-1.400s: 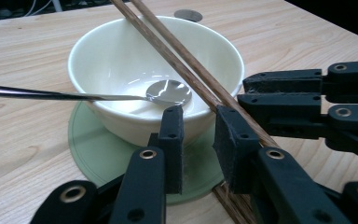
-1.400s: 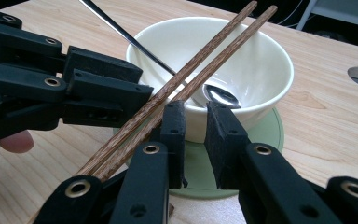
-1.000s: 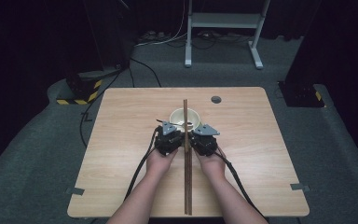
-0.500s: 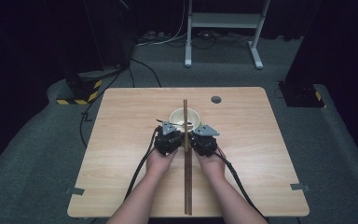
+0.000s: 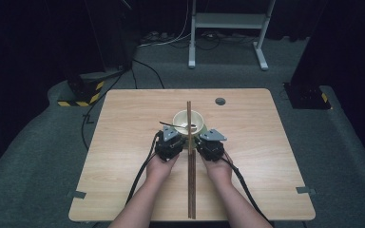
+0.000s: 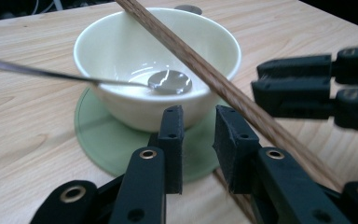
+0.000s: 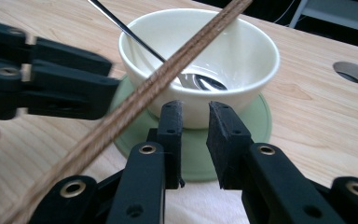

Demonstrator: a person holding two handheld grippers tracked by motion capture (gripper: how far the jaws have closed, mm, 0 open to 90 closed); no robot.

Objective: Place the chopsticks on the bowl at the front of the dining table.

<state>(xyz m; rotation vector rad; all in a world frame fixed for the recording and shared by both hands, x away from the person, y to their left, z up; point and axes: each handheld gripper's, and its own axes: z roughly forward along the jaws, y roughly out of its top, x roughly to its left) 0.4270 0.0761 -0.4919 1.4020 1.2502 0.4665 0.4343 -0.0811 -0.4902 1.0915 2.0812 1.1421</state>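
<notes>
A cream bowl [image 5: 188, 122] stands on a pale green saucer [image 6: 102, 140] in the middle of the wooden table [image 5: 266, 156]. A metal spoon [image 6: 170, 81] lies in the bowl, its handle sticking out over the left rim. A long pair of wooden sticks [image 5: 190, 180] runs from the table's near edge up over the bowl's rim. My left gripper [image 5: 173, 138] sits just left of the sticks and my right gripper [image 5: 208, 138] just right of them. Both point at the bowl. Each has its jaws narrowly open and holds nothing, as the left gripper [image 6: 198, 112] and right gripper [image 7: 191, 107] views show.
A round hole [image 5: 220, 101] is in the table beyond the bowl. On the floor behind are a block with yellow-black stripes [image 5: 81, 97], a white metal stand [image 5: 228, 28] and cables. Wide bare tabletop lies to either side.
</notes>
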